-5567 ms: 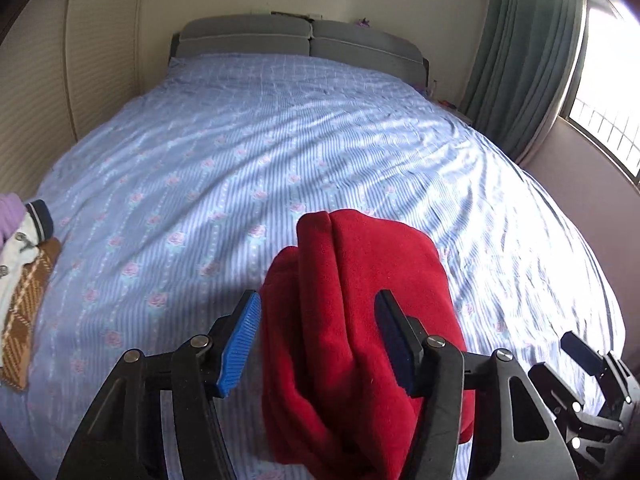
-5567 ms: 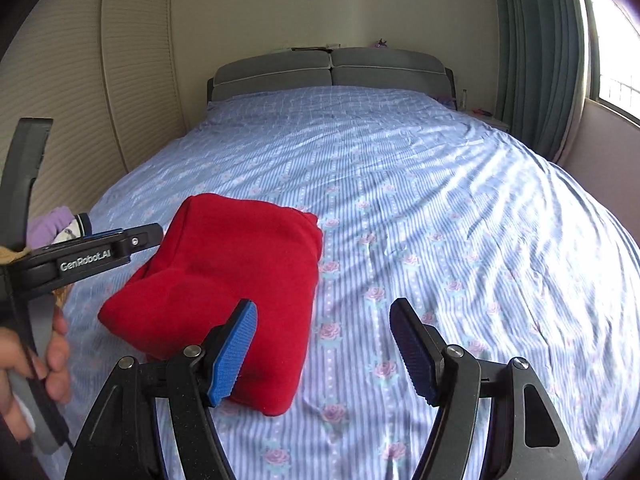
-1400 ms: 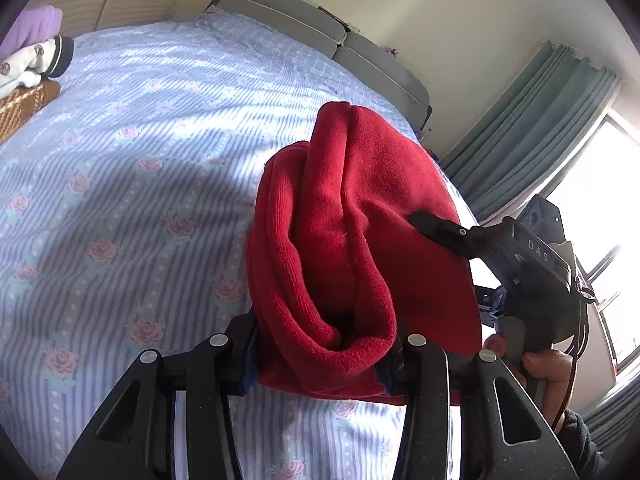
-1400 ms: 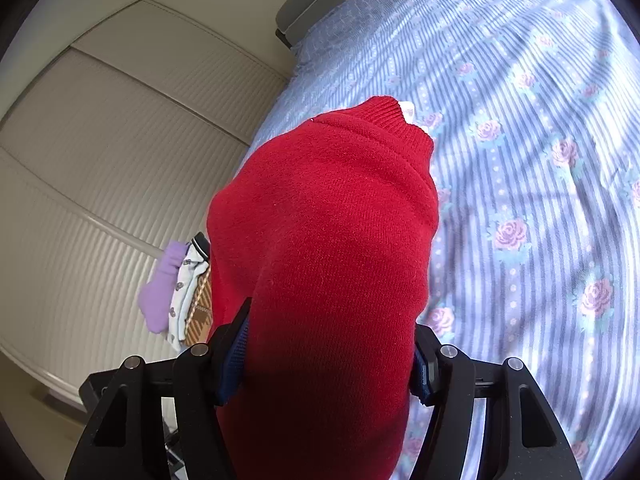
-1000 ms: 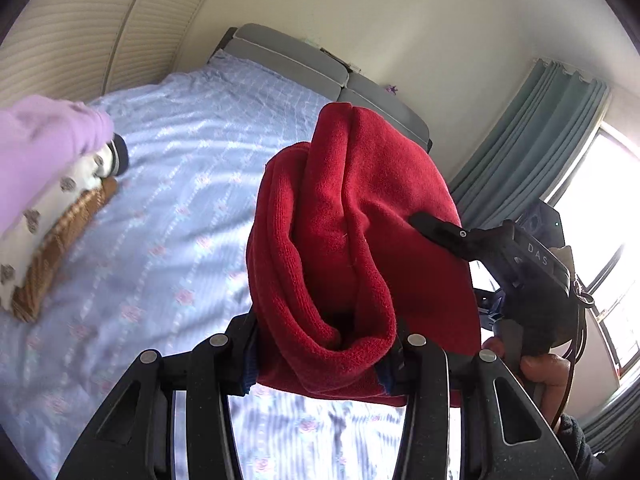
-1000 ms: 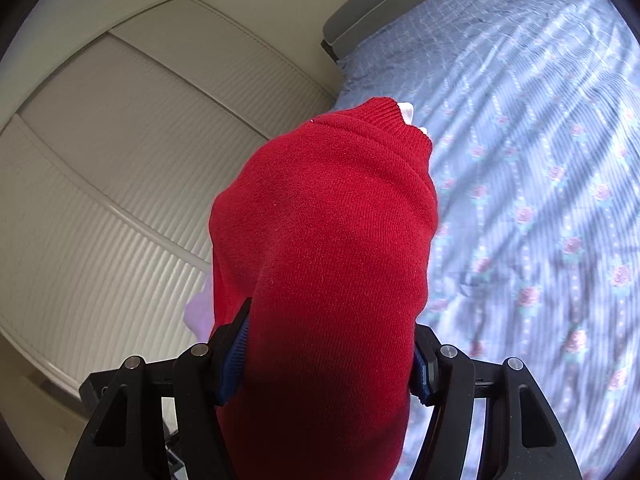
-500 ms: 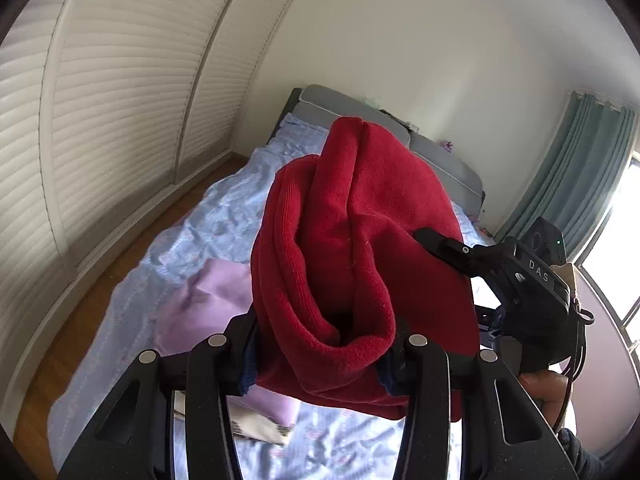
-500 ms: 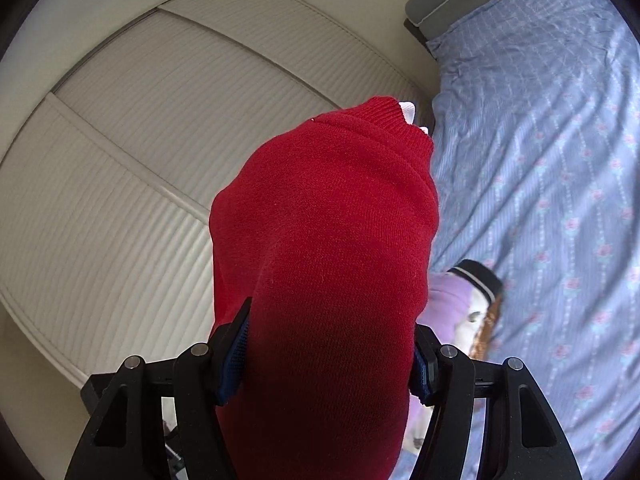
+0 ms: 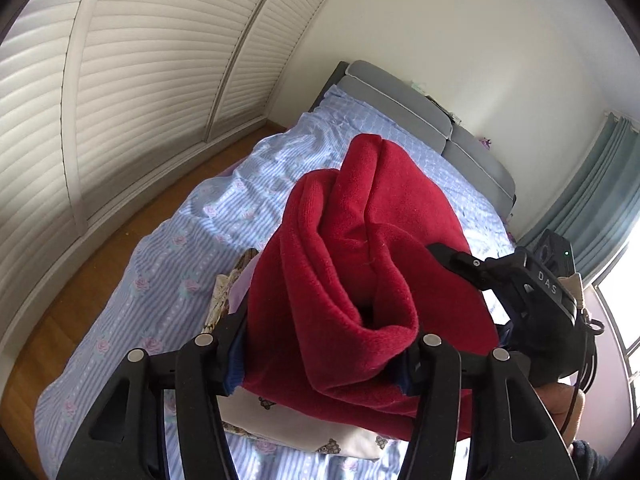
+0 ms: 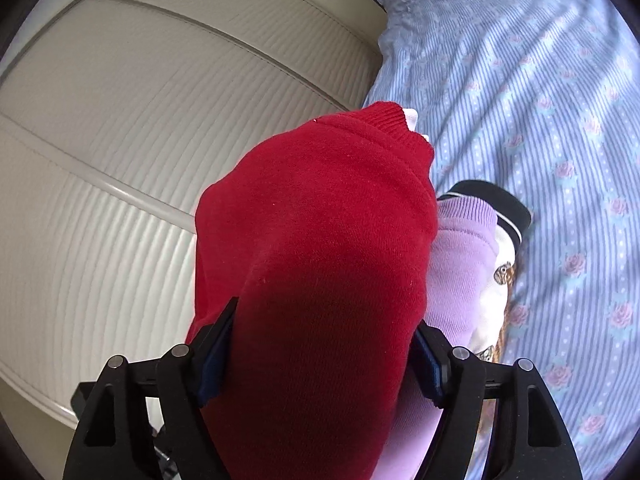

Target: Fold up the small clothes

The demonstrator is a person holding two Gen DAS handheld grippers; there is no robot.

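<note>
Bed [image 9: 168, 264] in striped floral sheet, beside louvred doors [image 9: 120, 80]. Folded red garment [image 9: 360, 264] lies over a stack of folded clothes [image 10: 468, 264] at the bed's edge, between the opening jaws of left gripper [image 9: 320, 364] and right gripper [image 10: 320, 356].

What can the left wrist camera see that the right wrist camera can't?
Only the left wrist view shows the grey headboard, the teal curtain, the wooden floor, and the right hand-held gripper from the side, at the sweater's far side.

Only the right wrist view shows the folded lilac top and the black cuff in the pile under the sweater.

Both show the folded red sweater between opening jaws, the striped flowery bedsheet and the white slatted doors.
</note>
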